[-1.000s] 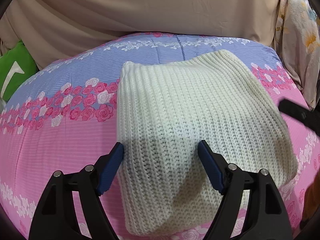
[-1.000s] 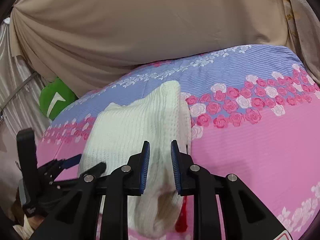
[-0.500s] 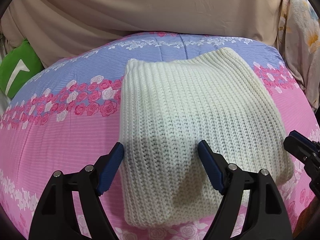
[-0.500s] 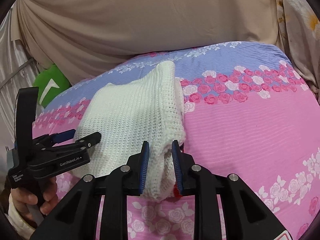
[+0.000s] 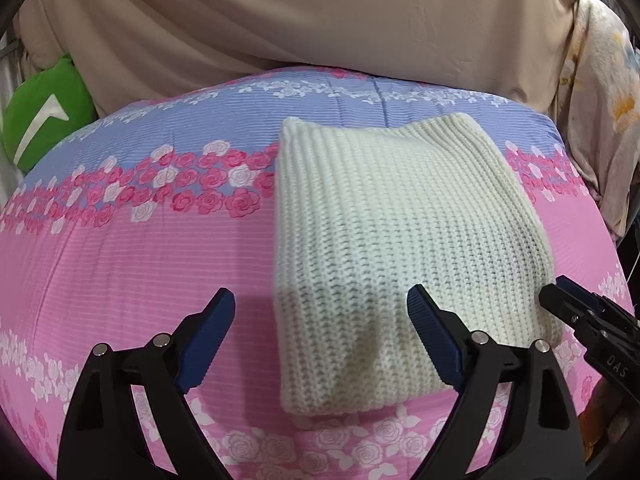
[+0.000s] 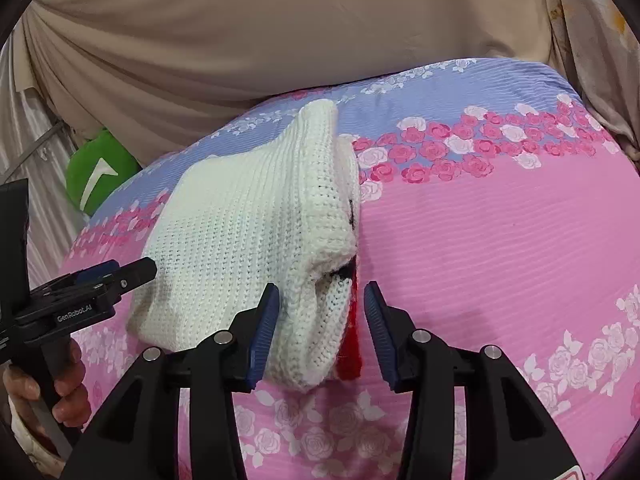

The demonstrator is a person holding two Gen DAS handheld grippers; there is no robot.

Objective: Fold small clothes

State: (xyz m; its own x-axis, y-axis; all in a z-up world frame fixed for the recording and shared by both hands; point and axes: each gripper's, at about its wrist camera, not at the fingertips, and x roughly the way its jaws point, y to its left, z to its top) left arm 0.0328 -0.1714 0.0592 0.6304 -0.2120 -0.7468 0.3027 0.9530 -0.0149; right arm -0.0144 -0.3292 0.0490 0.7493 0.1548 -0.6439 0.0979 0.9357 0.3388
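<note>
black left gripper (image 5: 320, 316) and right gripper (image 6: 318, 312): ribbed blue jaws, silver screws, white lettering.

Change from the earlier frames. The right gripper (image 6: 318, 320), previously pinched on the near right edge of the cream knit garment (image 5: 400, 248), now has its jaws spread, the folded edge lying loose between them with a red trim (image 6: 352, 344) exposed at 1 o'clock of the left pad. The left gripper (image 5: 320, 340) has drawn back toward 7 o'clock, so the garment's near left corner lies between its pads.
</note>
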